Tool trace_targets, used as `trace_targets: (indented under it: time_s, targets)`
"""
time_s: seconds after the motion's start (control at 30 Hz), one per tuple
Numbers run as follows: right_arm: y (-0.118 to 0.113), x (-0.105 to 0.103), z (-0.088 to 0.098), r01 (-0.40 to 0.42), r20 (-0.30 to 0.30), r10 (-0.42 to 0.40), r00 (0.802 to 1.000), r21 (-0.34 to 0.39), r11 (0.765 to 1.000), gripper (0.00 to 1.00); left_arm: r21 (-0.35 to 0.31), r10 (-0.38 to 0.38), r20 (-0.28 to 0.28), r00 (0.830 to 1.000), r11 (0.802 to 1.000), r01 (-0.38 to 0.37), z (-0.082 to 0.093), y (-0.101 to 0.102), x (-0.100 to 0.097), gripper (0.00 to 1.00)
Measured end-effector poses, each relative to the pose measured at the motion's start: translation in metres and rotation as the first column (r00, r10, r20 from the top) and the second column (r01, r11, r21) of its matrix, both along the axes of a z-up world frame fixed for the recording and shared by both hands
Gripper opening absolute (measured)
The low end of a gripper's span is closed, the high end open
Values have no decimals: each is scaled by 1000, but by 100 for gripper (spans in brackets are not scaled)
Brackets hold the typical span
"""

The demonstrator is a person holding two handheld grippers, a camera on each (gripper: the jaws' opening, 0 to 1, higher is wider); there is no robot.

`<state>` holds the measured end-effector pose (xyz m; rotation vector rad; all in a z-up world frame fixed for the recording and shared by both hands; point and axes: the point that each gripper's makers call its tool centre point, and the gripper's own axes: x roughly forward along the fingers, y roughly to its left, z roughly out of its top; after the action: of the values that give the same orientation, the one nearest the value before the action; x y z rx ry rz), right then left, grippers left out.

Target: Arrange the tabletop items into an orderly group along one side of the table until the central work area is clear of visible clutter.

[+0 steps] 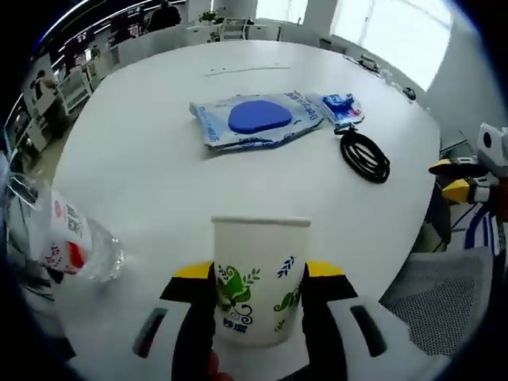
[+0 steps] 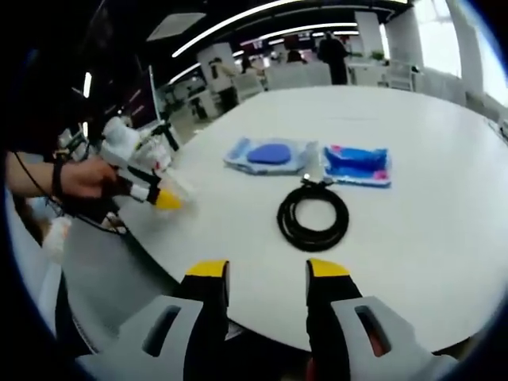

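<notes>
White paper cup with green leaf print, pinched by left gripper, right gripper spread, apparently empty.

No legible txt; print on paper cup & bottle label too blurry.

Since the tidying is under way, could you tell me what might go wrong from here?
1. The left tool grips the white paper cup with green leaf print by its thin wall; squeezing could crush it.
2. The clear plastic bottle with a red-and-white label lies near the table edge and might roll off if nudged.
3. The coiled black cable may uncoil when the open right tool lifts it.
</notes>
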<state>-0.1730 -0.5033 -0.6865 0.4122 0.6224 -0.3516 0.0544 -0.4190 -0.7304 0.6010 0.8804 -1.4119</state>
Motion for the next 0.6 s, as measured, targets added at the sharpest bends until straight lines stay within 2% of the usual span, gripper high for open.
trace_targets:
  time_s: [0.13,0.33,0.6]
  targets:
    - [8,17,4,-52,25,52,998,12,999,36,-60,4,-17,1000,998,-5,9,1,-10,41]
    - [18,41,14,-120,64,118,991,24,993,35,-100,-5,-32,999,995,2,17,5,-27,41]
    - [43,80,30,-252,122,246,962,42,967,34,-148,-63,-15,998,987,60,31,3,-51,42]
